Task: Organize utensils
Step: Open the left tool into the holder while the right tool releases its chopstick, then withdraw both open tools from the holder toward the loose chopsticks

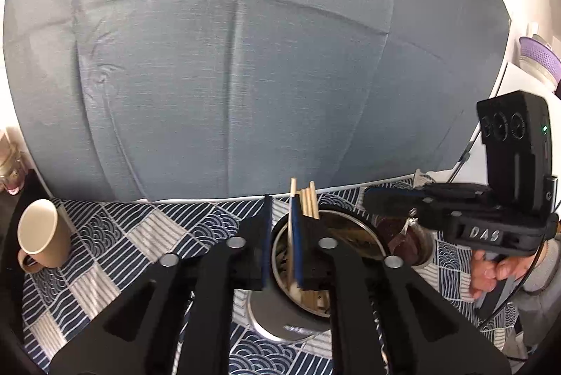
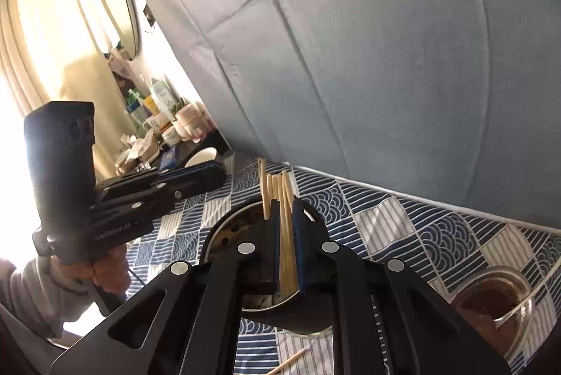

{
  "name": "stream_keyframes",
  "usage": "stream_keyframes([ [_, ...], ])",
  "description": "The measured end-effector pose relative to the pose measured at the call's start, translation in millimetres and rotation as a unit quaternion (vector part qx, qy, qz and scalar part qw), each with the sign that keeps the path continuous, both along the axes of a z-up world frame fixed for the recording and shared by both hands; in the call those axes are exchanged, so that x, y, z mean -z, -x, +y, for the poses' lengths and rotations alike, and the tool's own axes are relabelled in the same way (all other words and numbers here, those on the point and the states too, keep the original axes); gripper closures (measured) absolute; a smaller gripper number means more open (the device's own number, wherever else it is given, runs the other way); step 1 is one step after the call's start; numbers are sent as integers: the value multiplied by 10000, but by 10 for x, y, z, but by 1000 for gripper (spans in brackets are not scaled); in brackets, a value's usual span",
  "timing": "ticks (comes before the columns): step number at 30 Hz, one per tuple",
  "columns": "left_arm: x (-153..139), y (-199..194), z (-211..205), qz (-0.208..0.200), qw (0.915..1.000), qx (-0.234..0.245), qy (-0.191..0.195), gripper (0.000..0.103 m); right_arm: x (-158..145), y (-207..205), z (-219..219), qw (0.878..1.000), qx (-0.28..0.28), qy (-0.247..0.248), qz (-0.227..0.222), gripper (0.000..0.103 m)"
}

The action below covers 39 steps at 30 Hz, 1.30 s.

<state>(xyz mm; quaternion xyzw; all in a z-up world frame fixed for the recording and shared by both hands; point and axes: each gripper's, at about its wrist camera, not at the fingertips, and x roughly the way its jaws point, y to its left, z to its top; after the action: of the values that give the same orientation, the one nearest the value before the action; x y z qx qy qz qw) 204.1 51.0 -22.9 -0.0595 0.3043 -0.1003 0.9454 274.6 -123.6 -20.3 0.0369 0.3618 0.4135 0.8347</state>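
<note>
A round metal utensil holder (image 1: pixel 364 231) stands on the patterned cloth and holds several wooden chopsticks (image 1: pixel 308 201). My left gripper (image 1: pixel 280 234) is open above its left rim, with one pale chopstick (image 1: pixel 290 234) next to its right finger. My right gripper (image 2: pixel 285 234) is shut on a bundle of chopsticks (image 2: pixel 285 248) standing in the holder (image 2: pixel 224 234). In the left wrist view the right gripper (image 1: pixel 378 199) reaches in from the right with its fingers together. In the right wrist view the left gripper (image 2: pixel 210 176) shows side-on at the left.
A beige mug (image 1: pixel 40 234) stands at the left on the blue wave-pattern cloth (image 1: pixel 140 234). A glass jar of brown contents (image 2: pixel 498 301) sits right of the holder. A loose chopstick (image 2: pixel 287 362) lies on the cloth. A grey-blue padded panel (image 1: pixel 245 59) rises behind. Clutter (image 2: pixel 157 126) fills a far shelf.
</note>
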Motion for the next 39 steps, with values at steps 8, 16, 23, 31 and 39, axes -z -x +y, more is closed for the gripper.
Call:
stream_keyframes([
  [8,-51,214,159,124,9997,-181,-83,57,-76,135,-113,9999,142,65,19,78],
  [16,161,371,294,672,9965,-453,-187,36,-85,360,-232,9995,216,208,33,56],
  [23,493,522,273,1307,9881,-559,-593,24,86,542,-402,9971,496,468,325,41],
  [31,866,715,303,2061,9736,-631,-746,16,463,752,-468,9887,721,979,874,21],
  [39,1280,952,292,2713,9568,-677,-791,13,970,996,-492,9690,907,1575,1676,18],
])
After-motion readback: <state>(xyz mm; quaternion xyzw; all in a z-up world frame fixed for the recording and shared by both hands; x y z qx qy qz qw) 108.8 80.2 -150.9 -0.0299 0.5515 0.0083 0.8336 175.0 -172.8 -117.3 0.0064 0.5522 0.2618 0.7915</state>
